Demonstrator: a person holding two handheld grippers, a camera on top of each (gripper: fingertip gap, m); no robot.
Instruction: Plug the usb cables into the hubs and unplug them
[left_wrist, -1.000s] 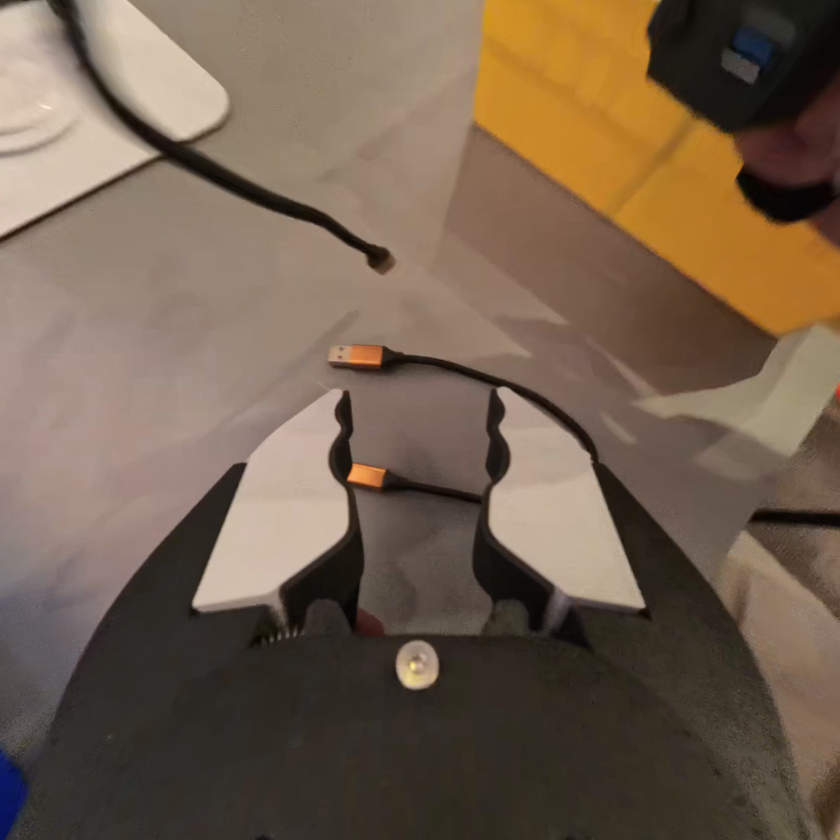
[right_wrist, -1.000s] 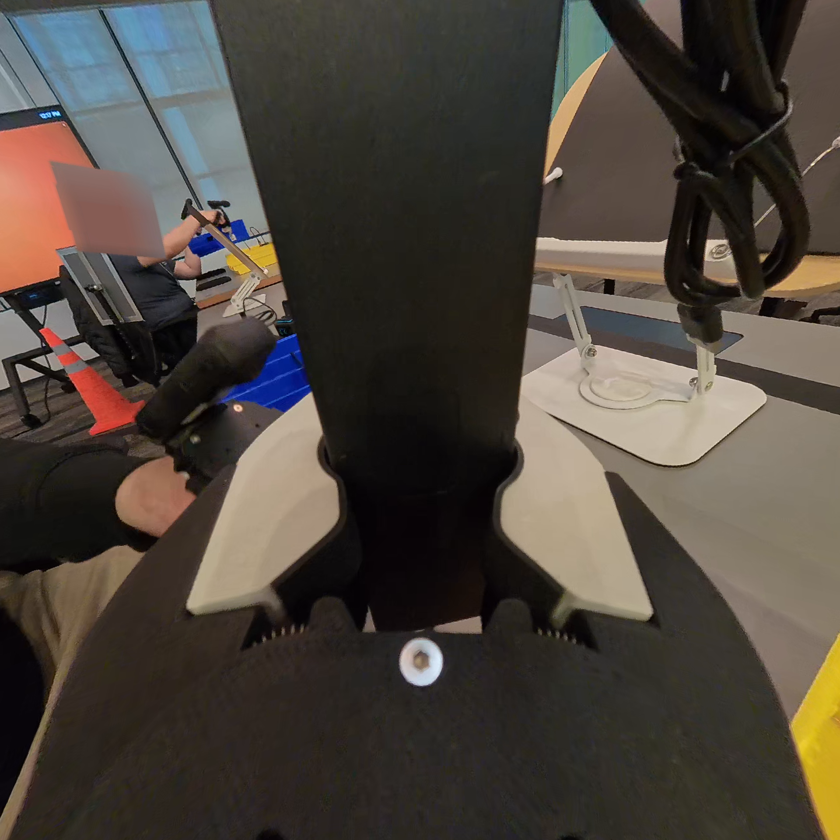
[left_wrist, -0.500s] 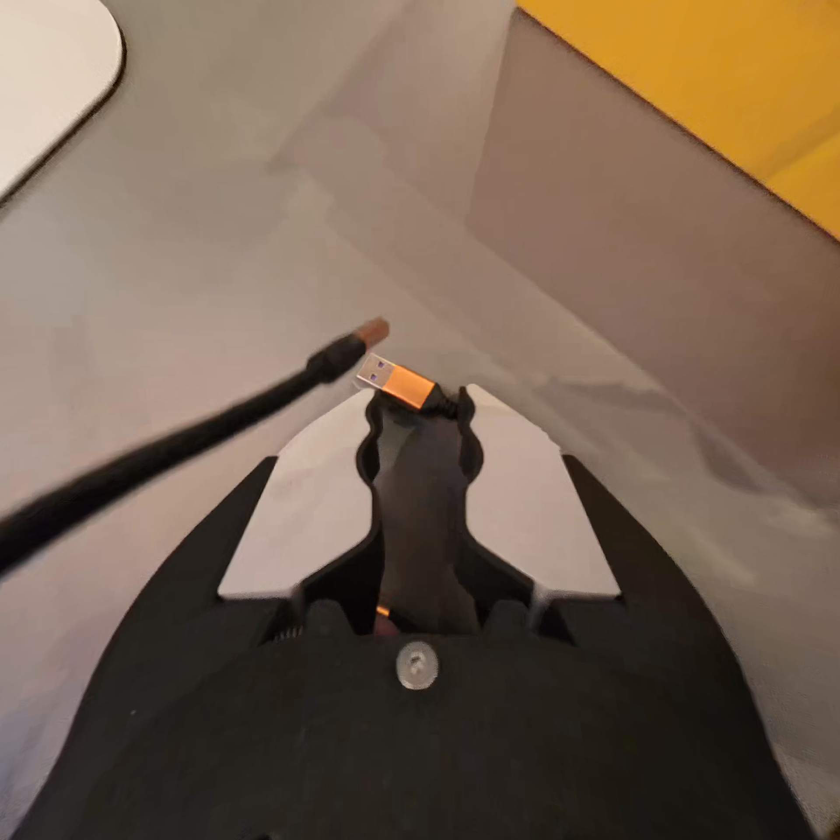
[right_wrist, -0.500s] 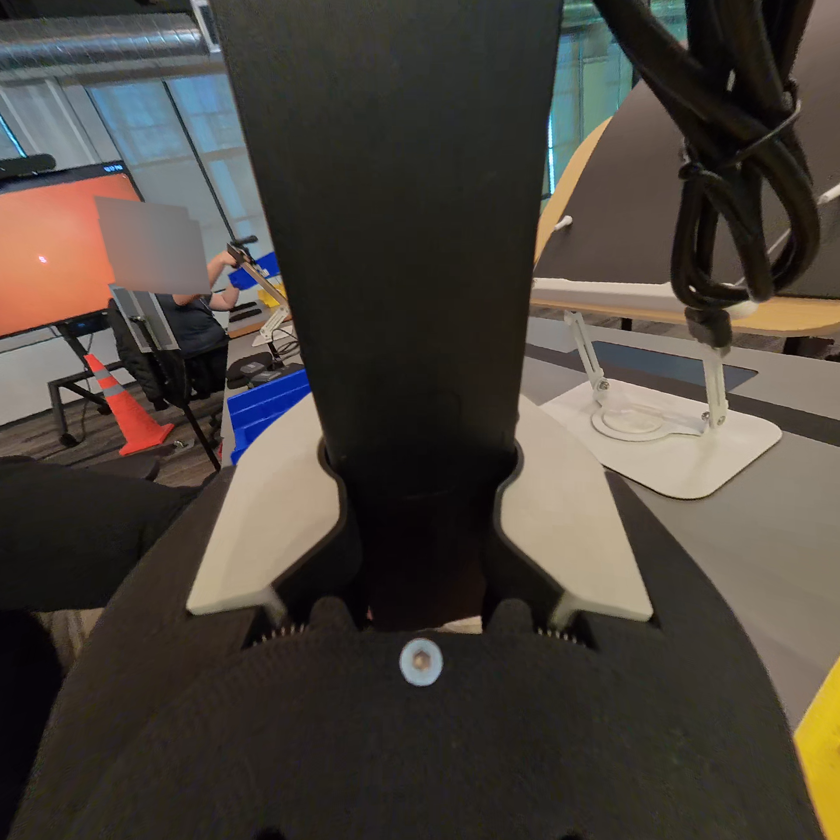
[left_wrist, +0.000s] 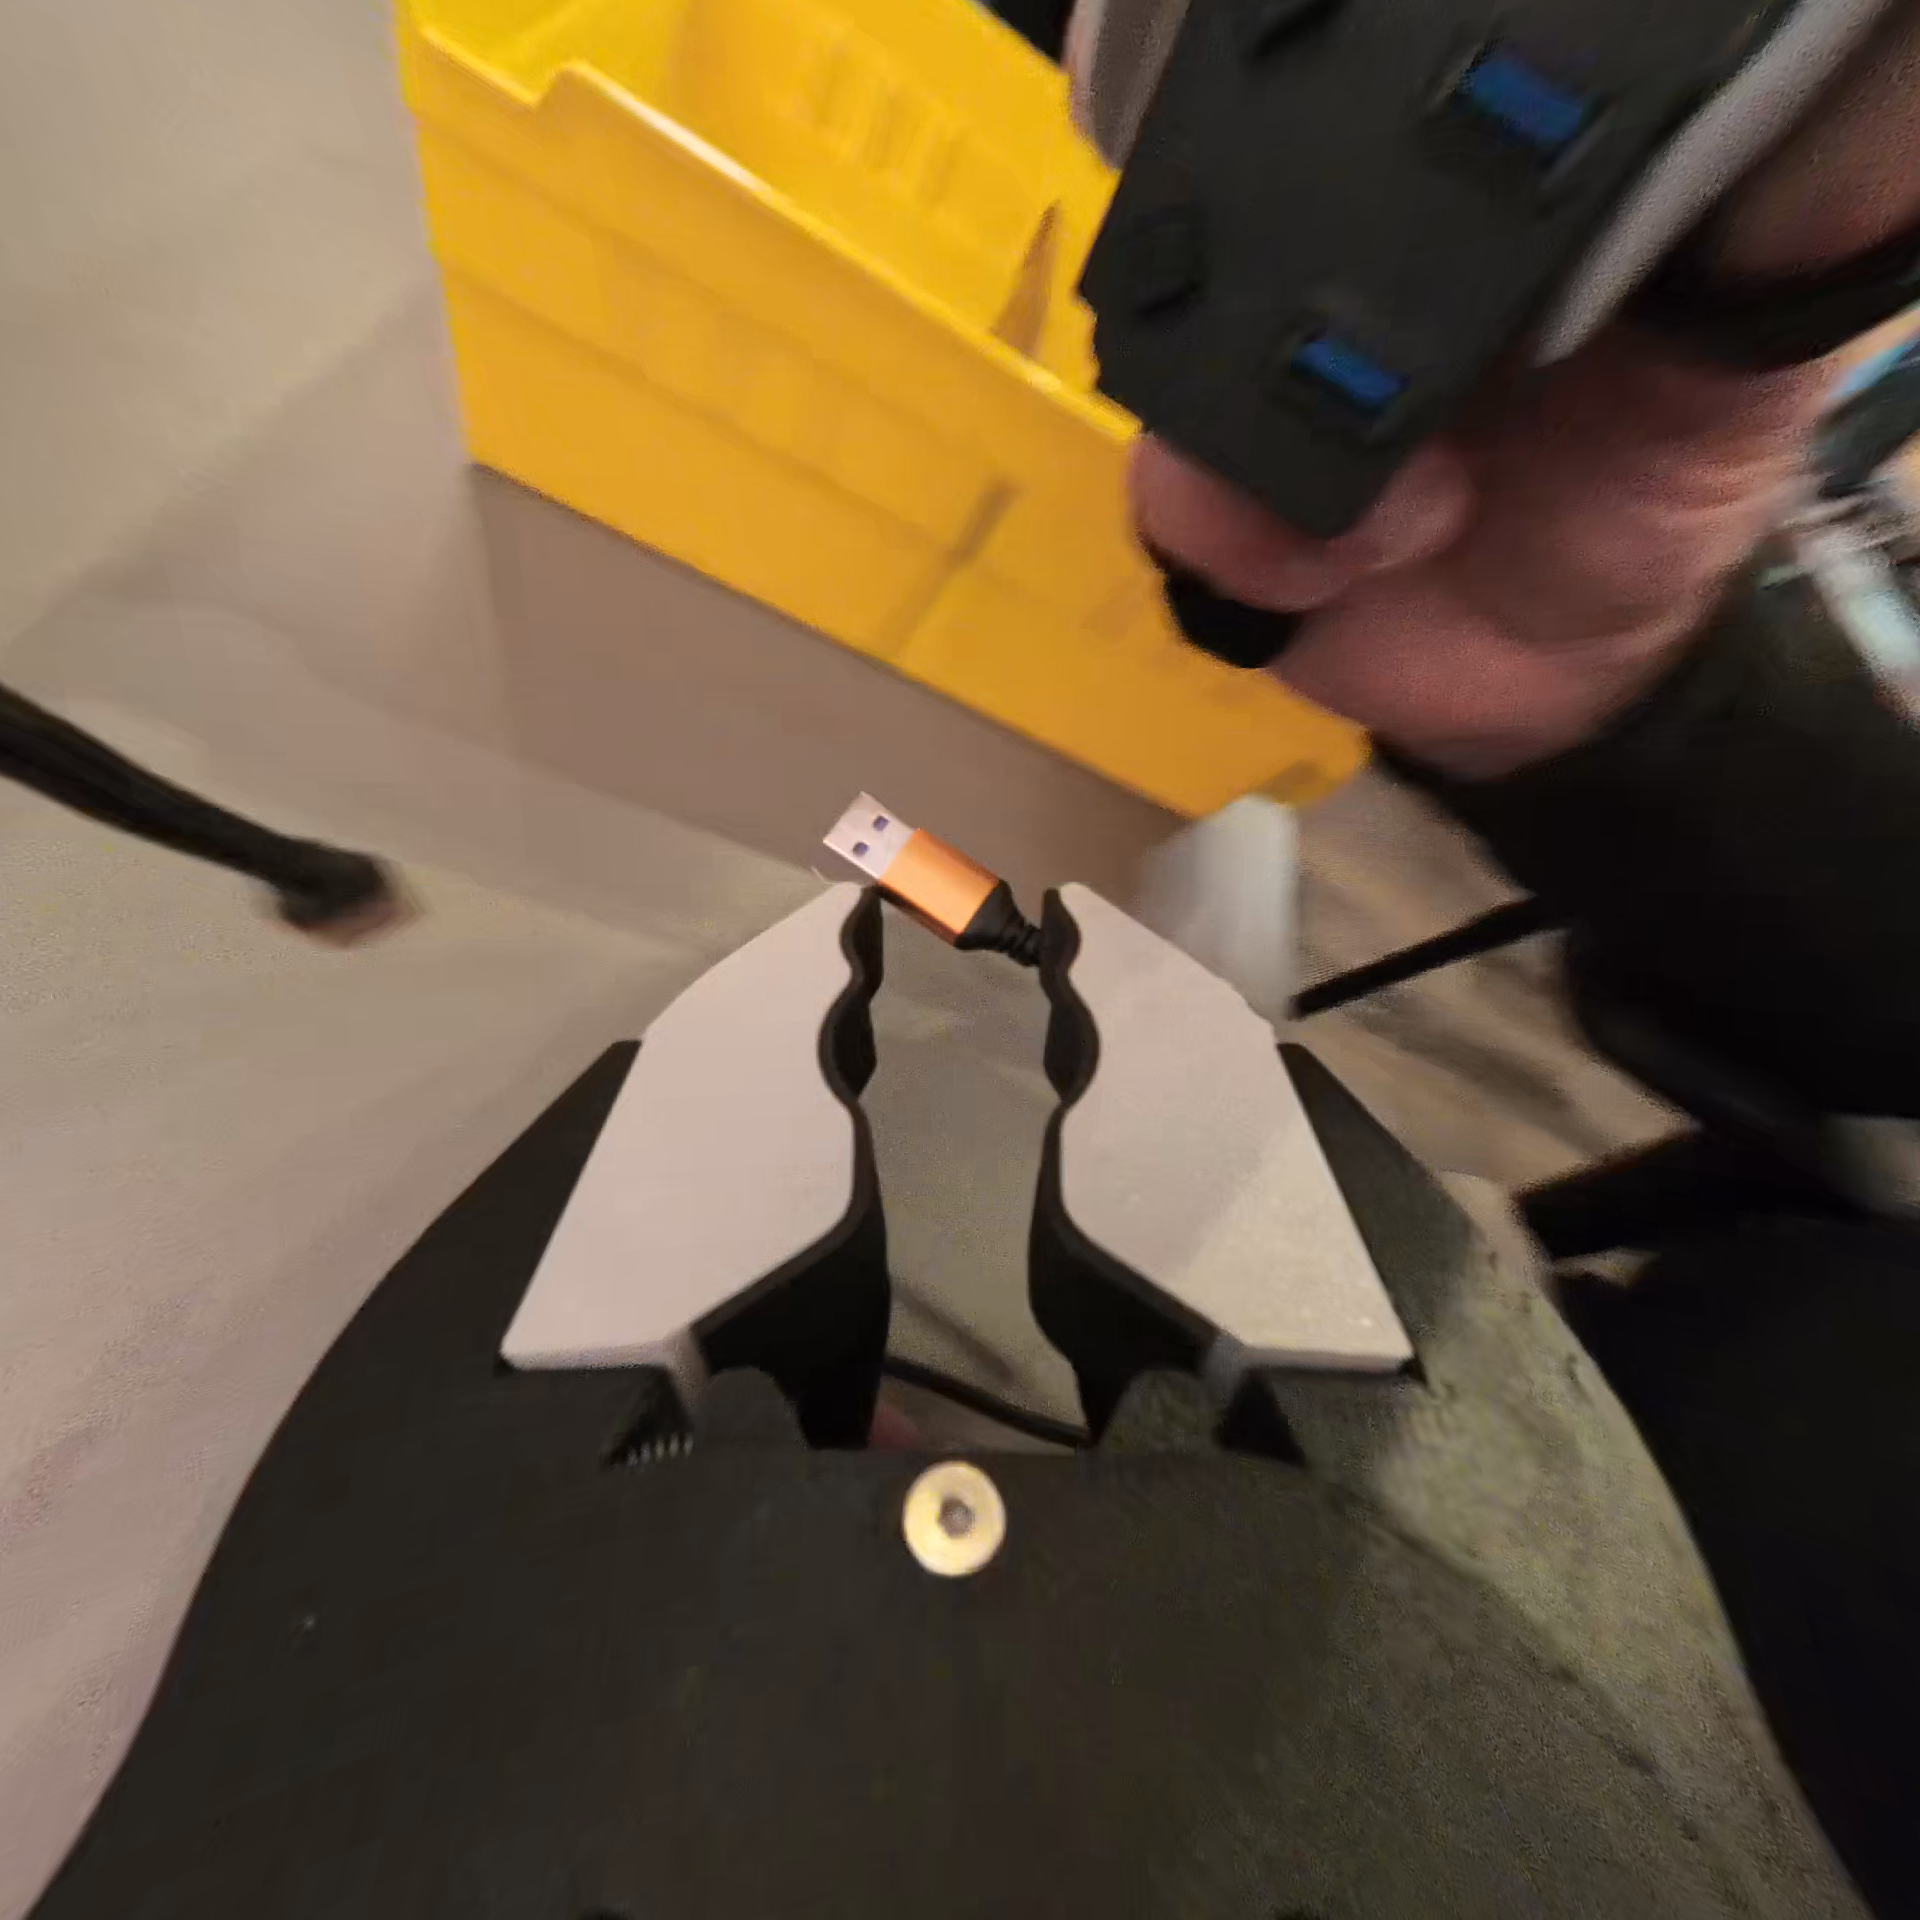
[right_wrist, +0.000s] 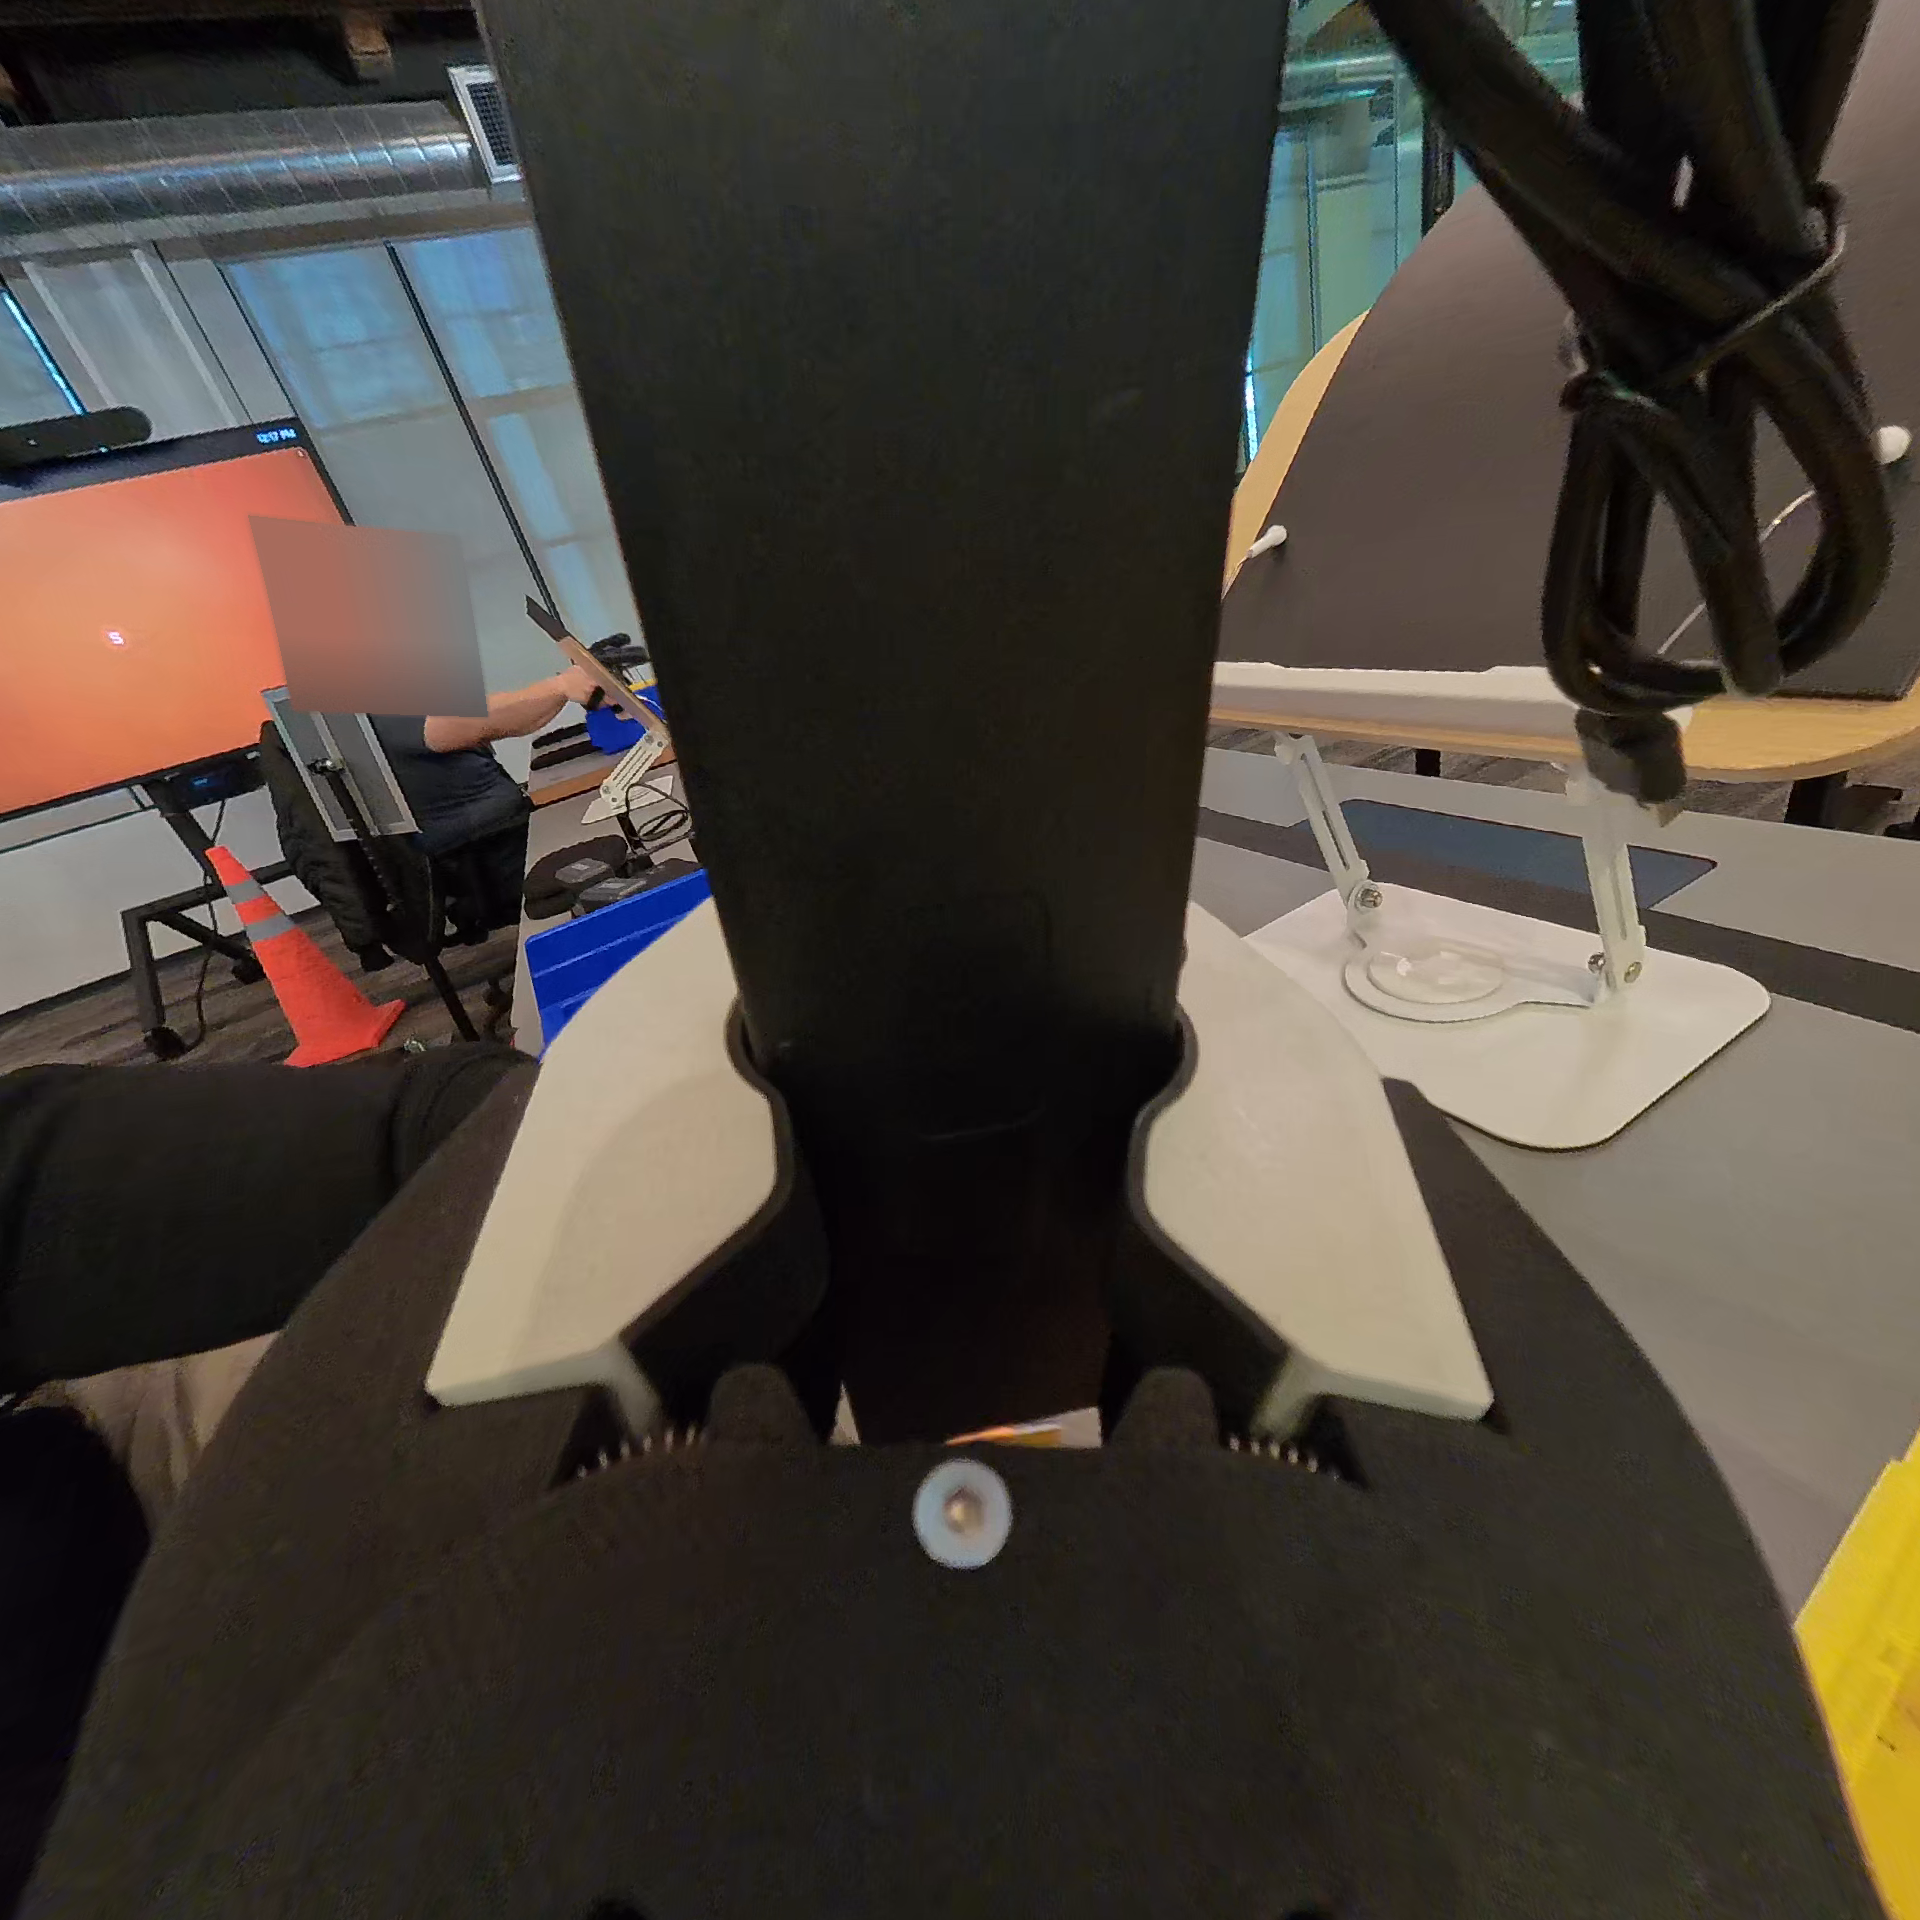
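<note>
My left gripper (left_wrist: 956, 914) is shut on a black USB cable just behind its orange plug (left_wrist: 930, 881). The plug's metal tip sticks out past the fingertips, pointing up and left, above the grey table (left_wrist: 208, 1143). My right gripper (right_wrist: 961, 1029) is shut on a long black USB hub (right_wrist: 914, 520) that stands upright between its fingers. In the left wrist view the hub (left_wrist: 1351, 208) shows blurred at the upper right with blue ports facing the plug, a hand under it. The hub's own cable hangs in a tied bundle (right_wrist: 1704, 468), and its end (left_wrist: 322, 894) dangles at the left.
A yellow bin (left_wrist: 727, 312) stands on the table behind the plug, and its corner also shows in the right wrist view (right_wrist: 1870, 1621). A white stand (right_wrist: 1507, 997) sits at the far right. A black sleeve (right_wrist: 208, 1174) crosses the left. A person (right_wrist: 447, 779) sits at another table beyond. The grippers' ends are close to 15 cm from one another.
My left gripper closed on the orange-plug cable and lifted it off the table, swinging toward the yellow bin and the hub. The right gripper kept its hold on the hub and tilted up slightly.
</note>
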